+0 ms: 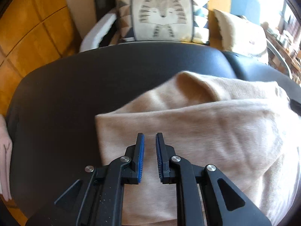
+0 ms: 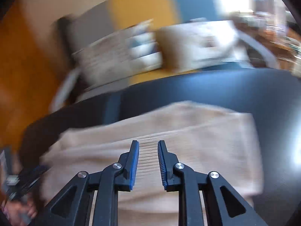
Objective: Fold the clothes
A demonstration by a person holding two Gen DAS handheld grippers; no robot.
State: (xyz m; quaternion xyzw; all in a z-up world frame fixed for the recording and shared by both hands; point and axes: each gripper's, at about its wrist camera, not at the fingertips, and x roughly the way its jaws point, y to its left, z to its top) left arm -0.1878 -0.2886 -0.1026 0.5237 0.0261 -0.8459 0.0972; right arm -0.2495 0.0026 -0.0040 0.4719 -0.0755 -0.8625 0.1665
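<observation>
Left gripper (image 1: pixel 150 138) and right gripper (image 2: pixel 148 145), both empty with jaws parted, hover above a beige sweater (image 1: pixel 197 128).
A fold looks just finished; next grasp needs the edge at nine o'clock.

Both wrist views close, downward; share sweater (image 1: pixel 197 124).

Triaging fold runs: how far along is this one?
Done: the beige sweater already lies folded in layers on the black cushion. In hand: nothing; the left gripper and right gripper both hover over it with a gap between their pads, no cloth pinched. Left: possibly one more fold or a final tidy; can't tell.
</observation>
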